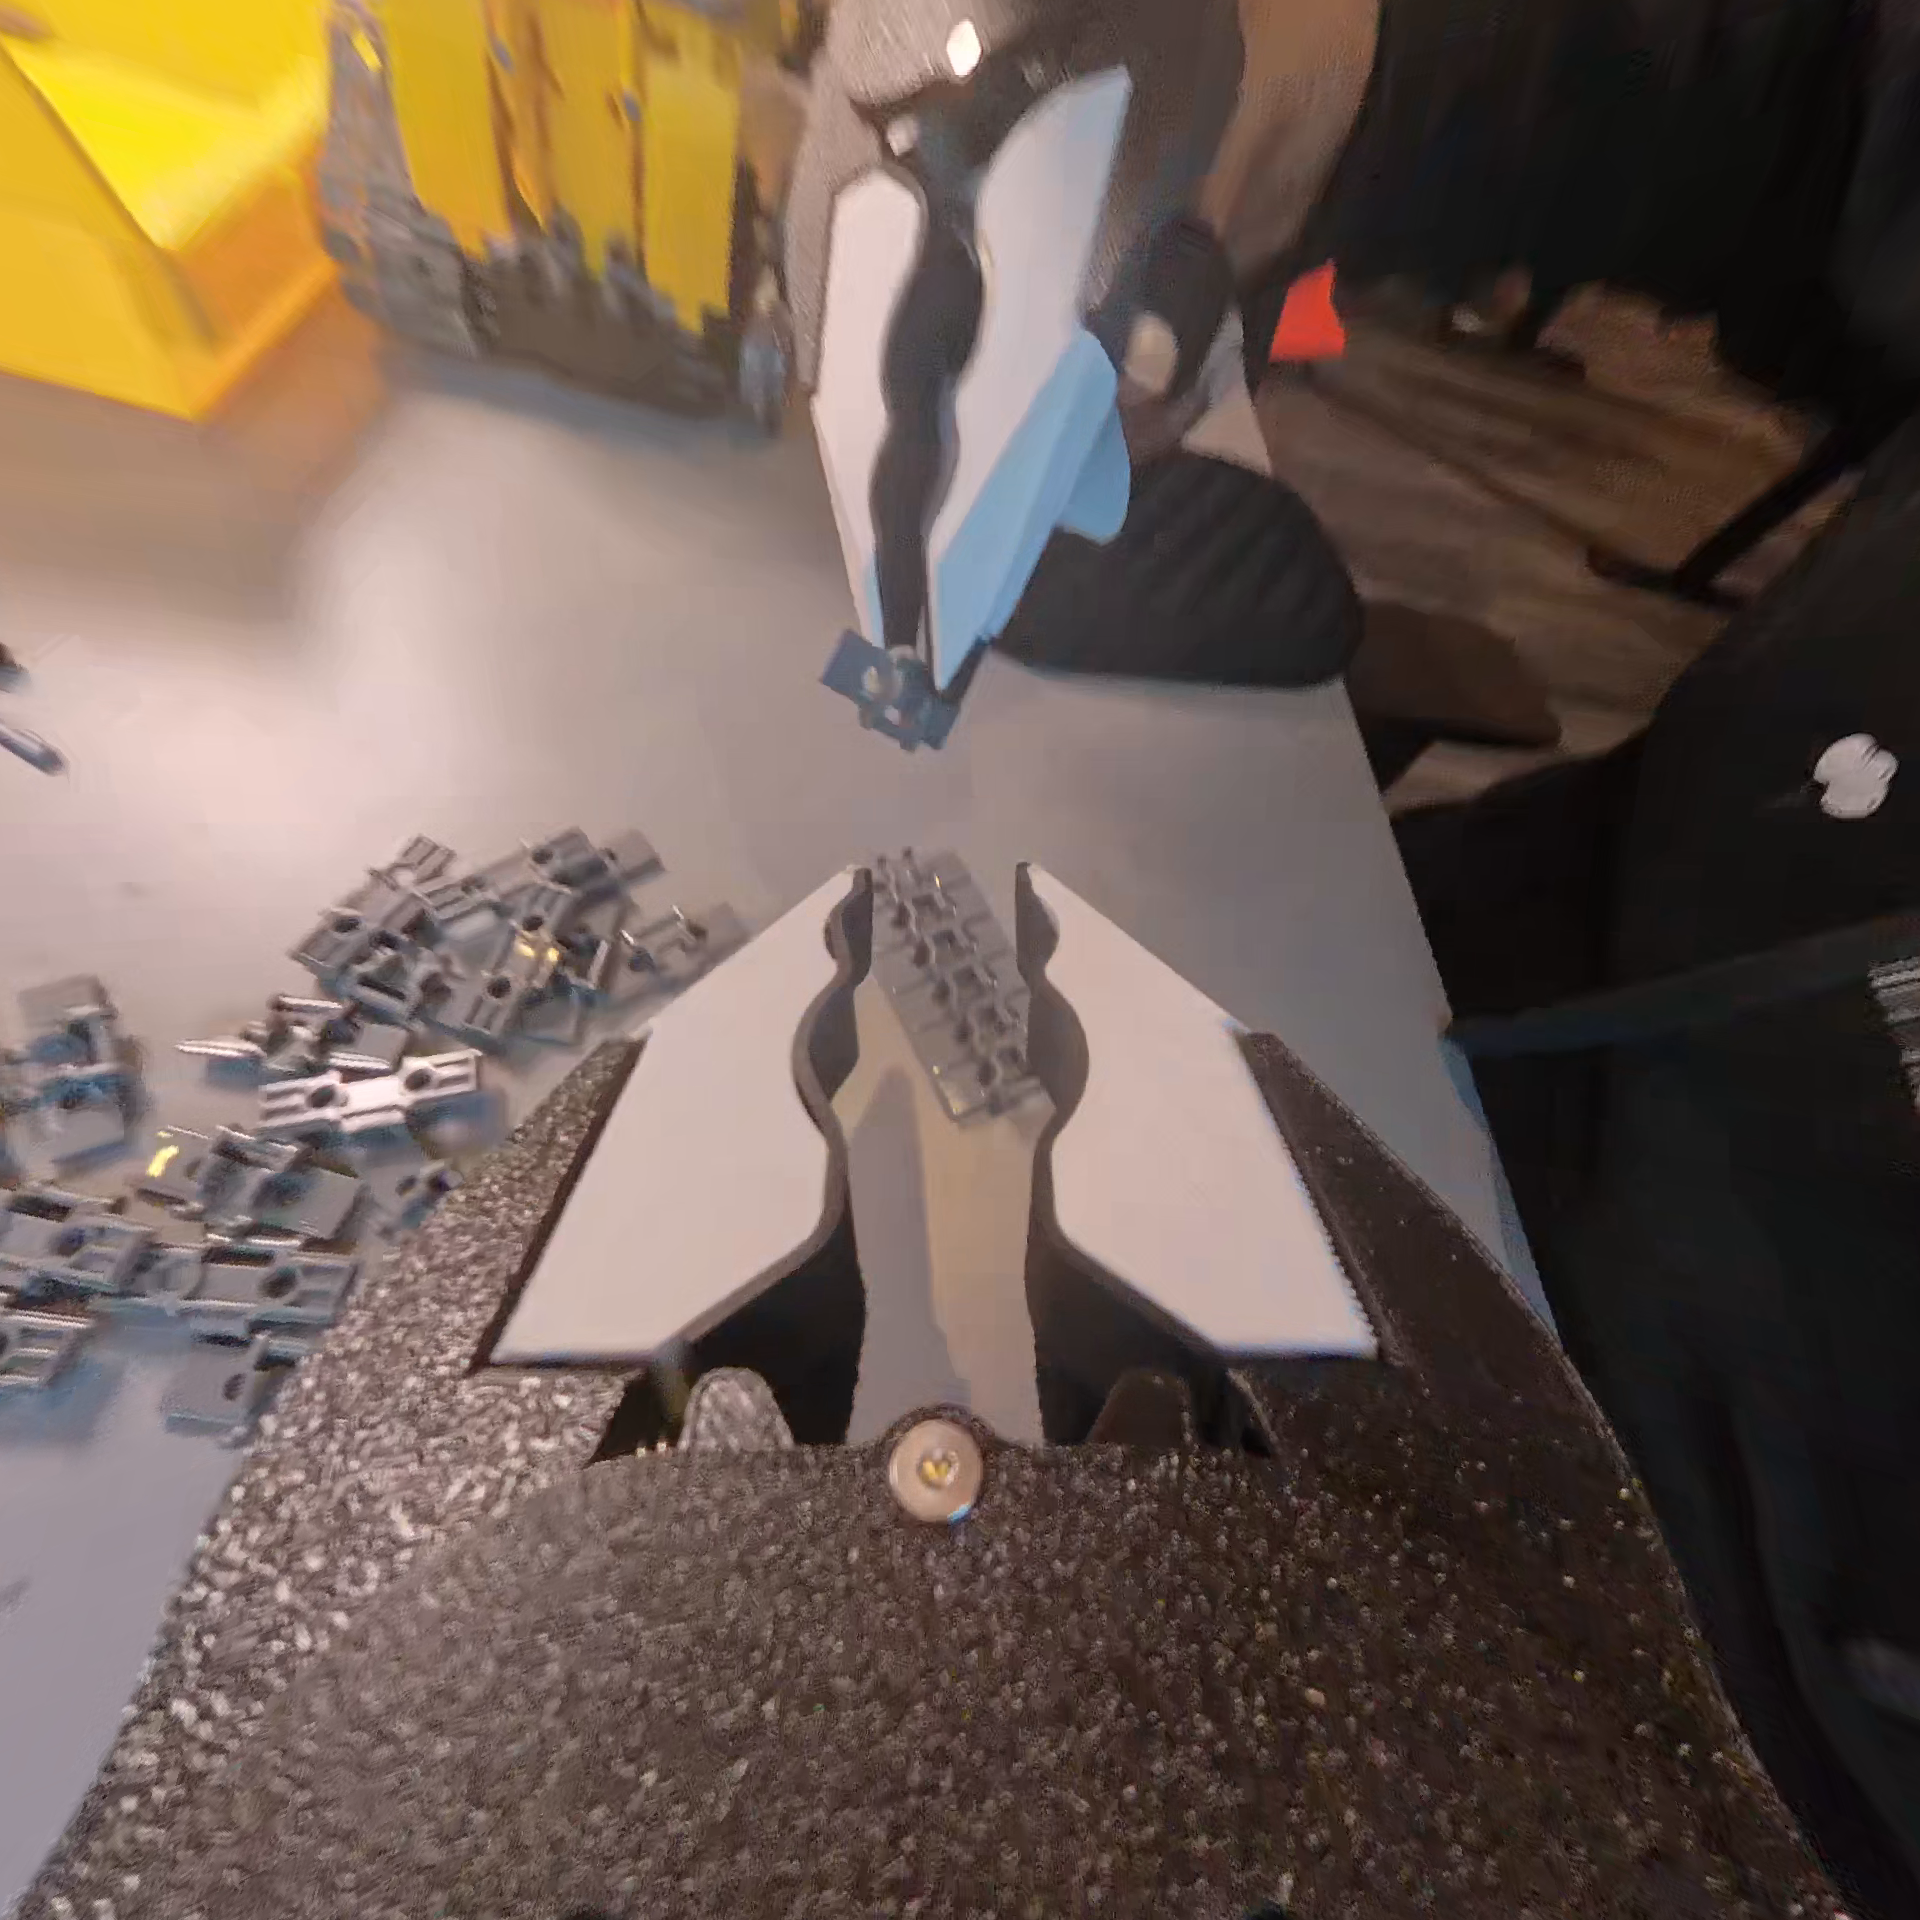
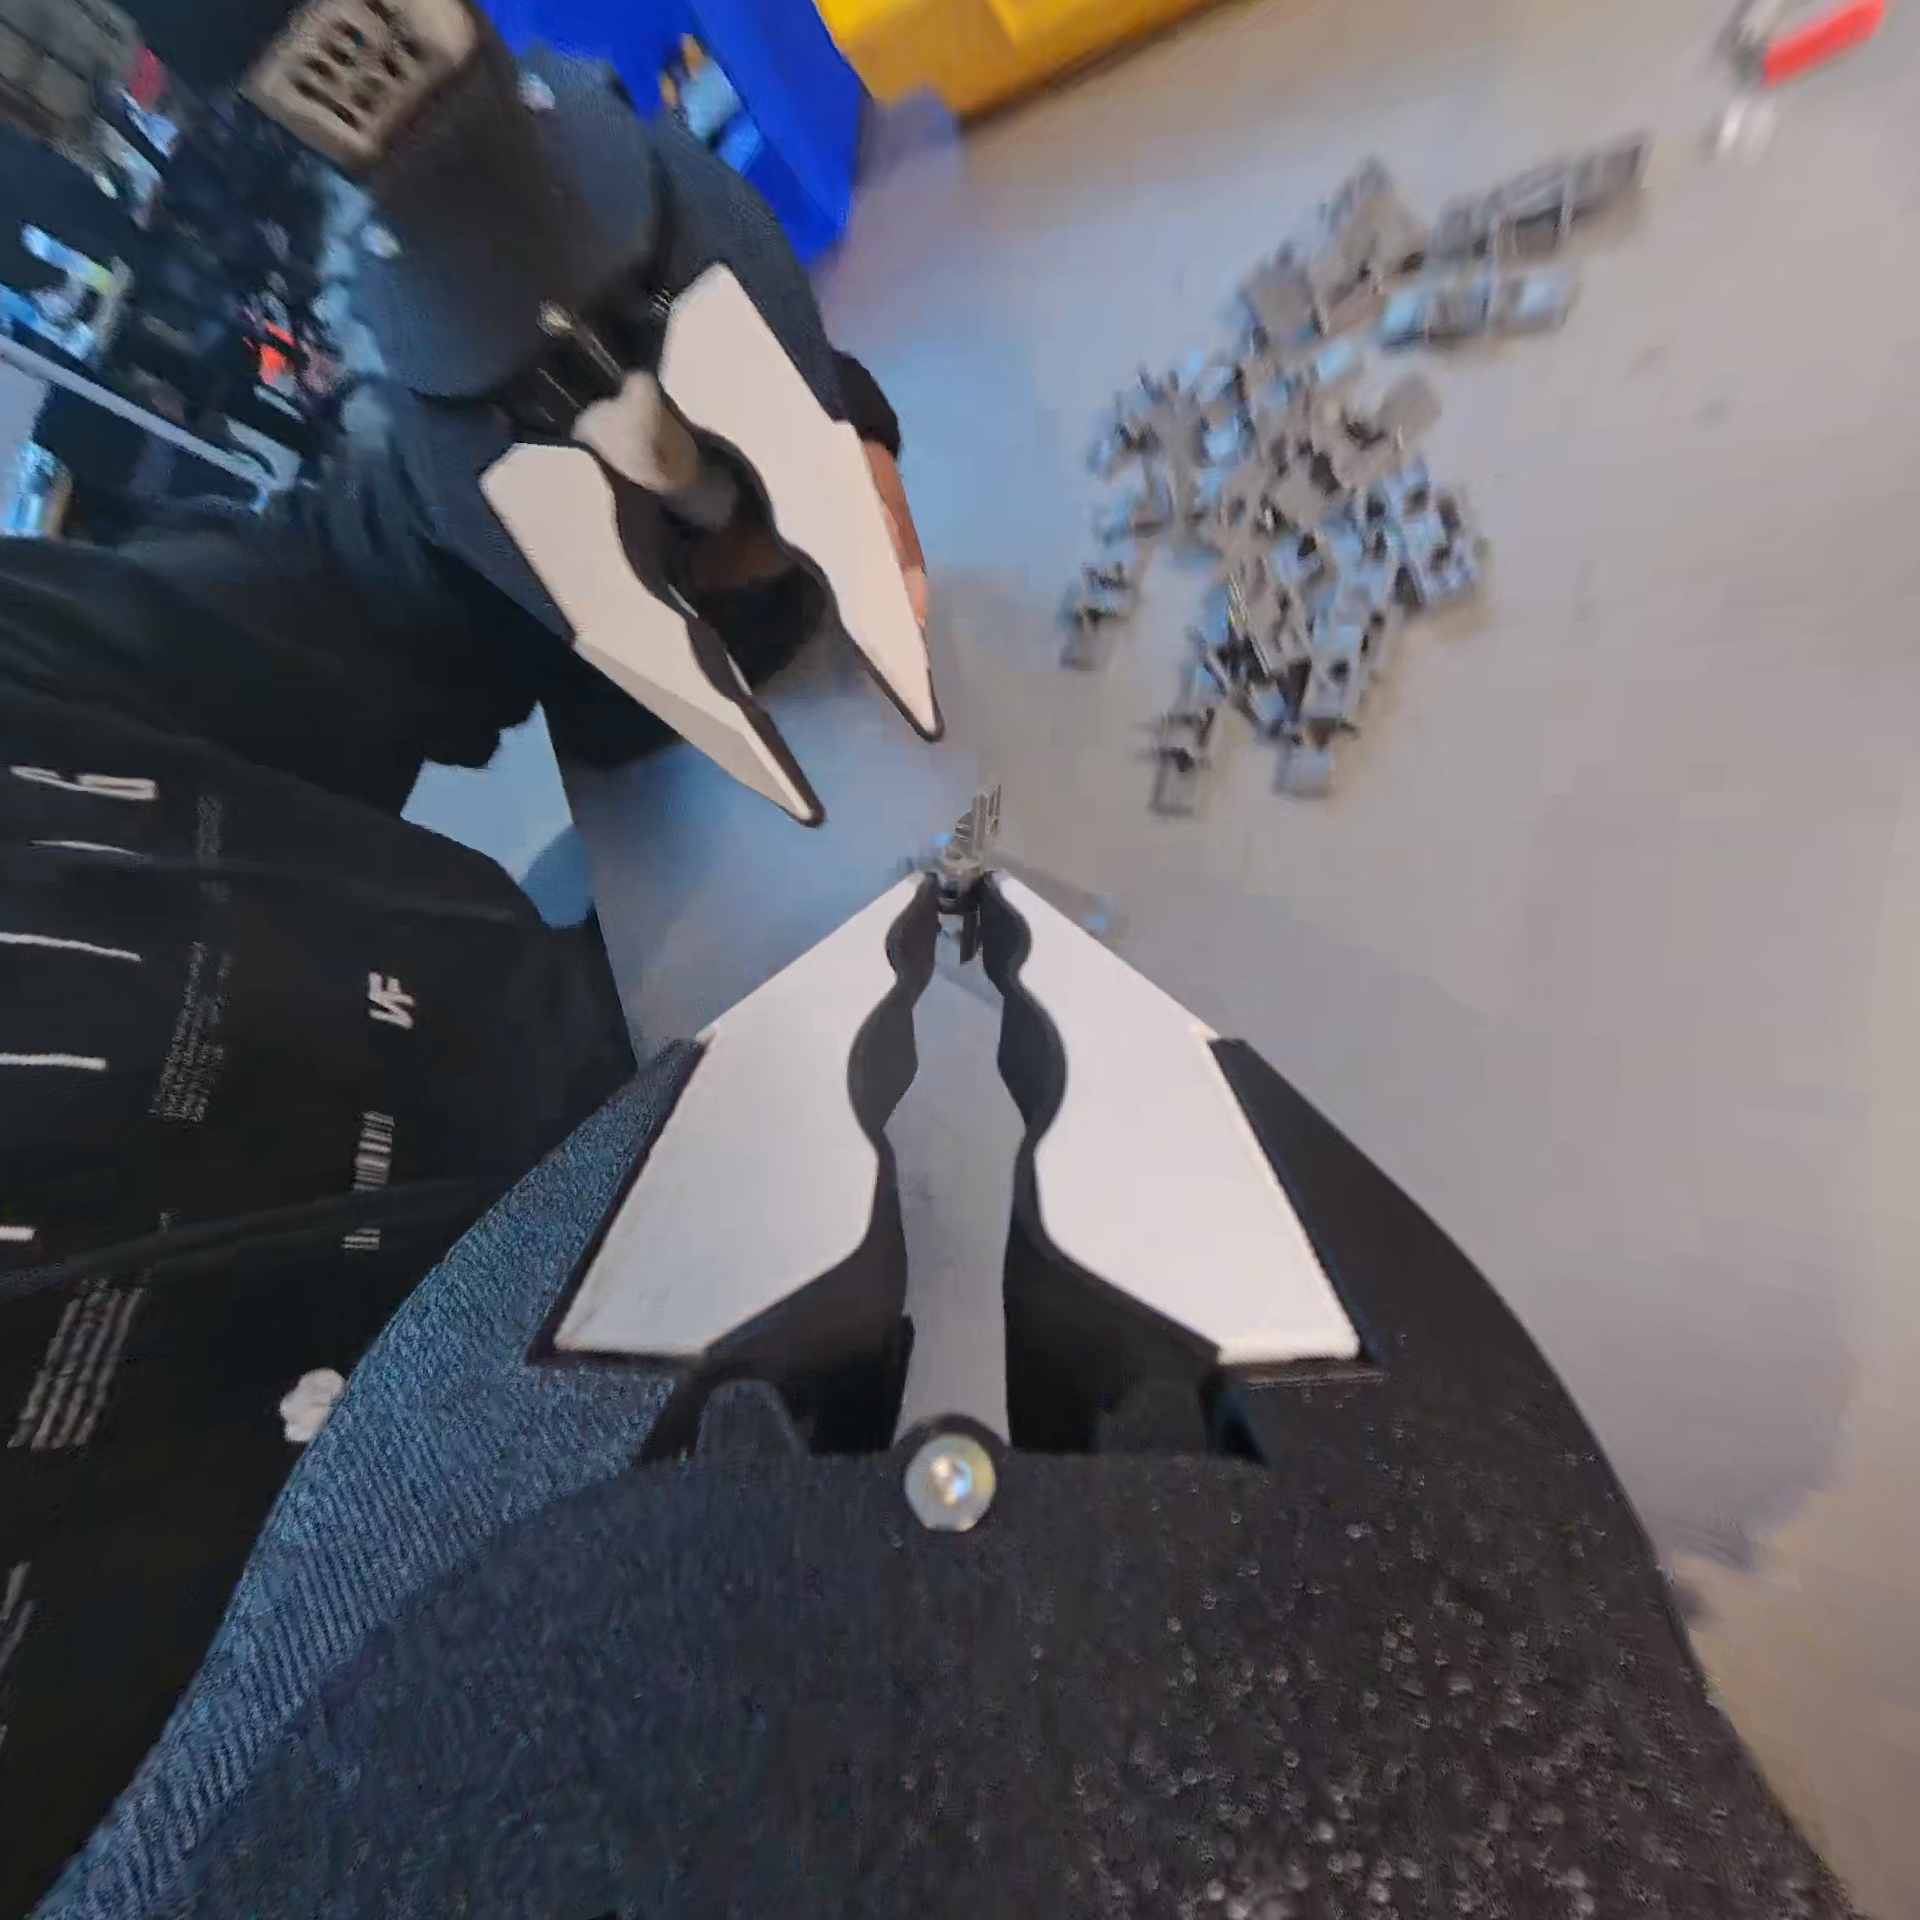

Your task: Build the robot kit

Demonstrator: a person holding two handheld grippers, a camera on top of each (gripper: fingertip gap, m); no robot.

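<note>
your left gripper (image 1: 940,883), lower centre of its view, stands spread around a short chain of joined grey plastic links (image 1: 951,997); whether a finger touches it cannot be told. your right gripper (image 2: 954,883), centre of its view, is pinching a single small grey link (image 2: 964,847) at the tips, above the grey table (image 1: 436,644). several links are already joined; a loose pile of links (image 1: 312,1060) lies at left. yellow bins (image 1: 156,208) stand upper left, a blue bin (image 2: 769,94) at top. nothing stands between the grippers.

L tool (image 1: 940,883): white fingers, blk textured body, silver screw | R tool (image 2: 961,883): same | blk sleeves
</note>
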